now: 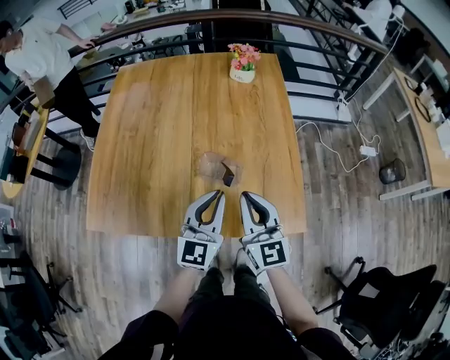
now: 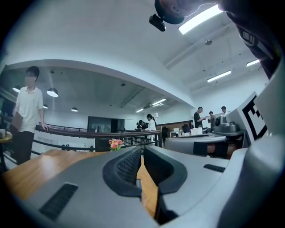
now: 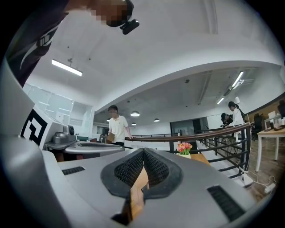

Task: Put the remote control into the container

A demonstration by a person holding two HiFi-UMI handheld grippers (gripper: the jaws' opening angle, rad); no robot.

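Note:
A dark remote control (image 1: 228, 174) shows in the head view, tilted in the right part of a clear container (image 1: 209, 165) on the wooden table (image 1: 155, 140). Both grippers hover side by side at the table's near edge, just short of the container. The left gripper (image 1: 220, 193) is shut with nothing between its jaws, and its tips meet in the left gripper view (image 2: 140, 156). The right gripper (image 1: 245, 195) is shut and empty too, its ribbed pads closed together in the right gripper view (image 3: 143, 152). Neither gripper view shows the remote clearly.
A white pot of pink flowers (image 1: 242, 63) stands at the table's far edge. Behind it runs a dark railing (image 1: 211, 17). A person in a white shirt (image 1: 39, 53) stands at the far left. A cable and plug (image 1: 367, 150) lie on the floor to the right, and a black chair (image 1: 380, 295) sits at the near right.

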